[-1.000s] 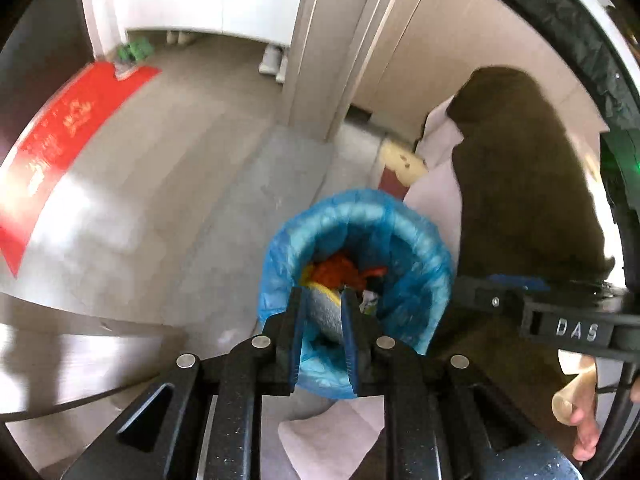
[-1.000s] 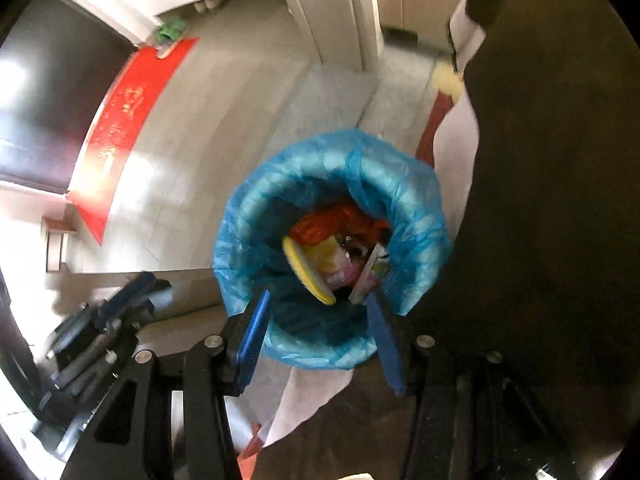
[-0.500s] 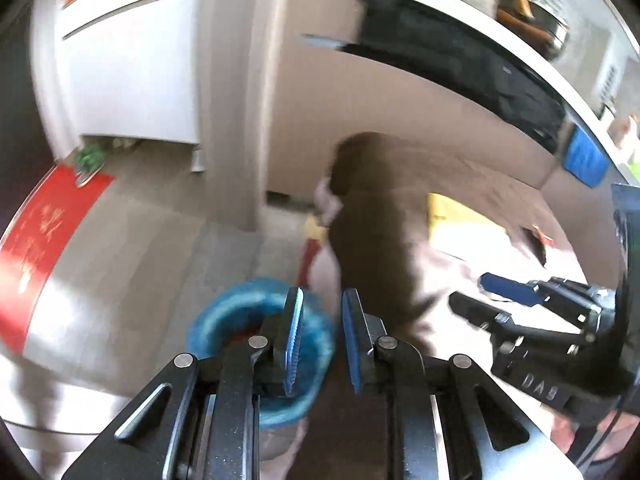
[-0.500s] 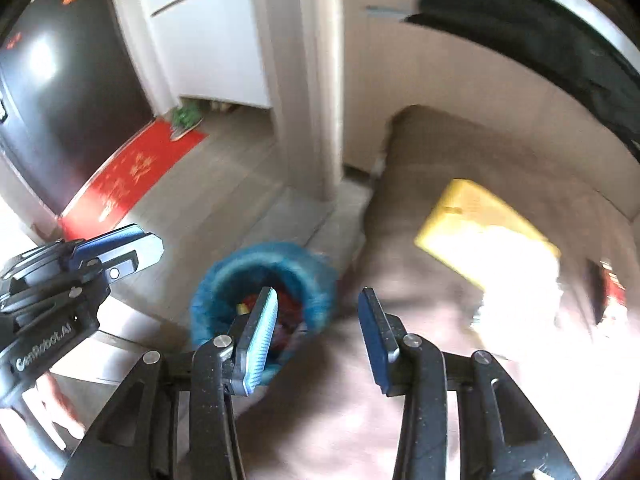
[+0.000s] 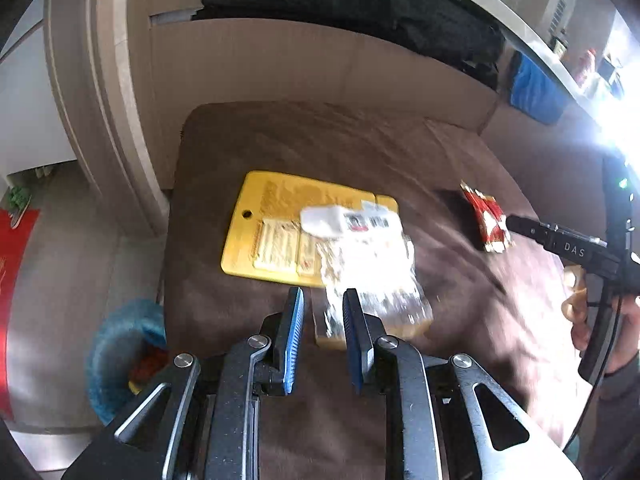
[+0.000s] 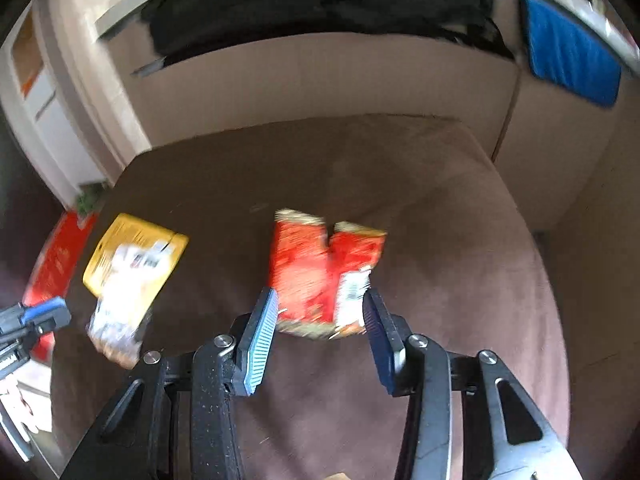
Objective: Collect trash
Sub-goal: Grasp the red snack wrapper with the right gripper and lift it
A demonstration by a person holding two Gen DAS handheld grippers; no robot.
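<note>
The red crinkly snack wrapper (image 6: 324,276) lies flat on the brown soft cushion (image 6: 440,220). The right gripper (image 6: 320,320) is wide open and holds nothing, with the wrapper's near edge between its tips. It should go low and pinch that edge. The left gripper (image 5: 322,312) is a little open, empty, by the clear plastic bag (image 5: 372,276) on the yellow flat packet (image 5: 276,232).
</note>
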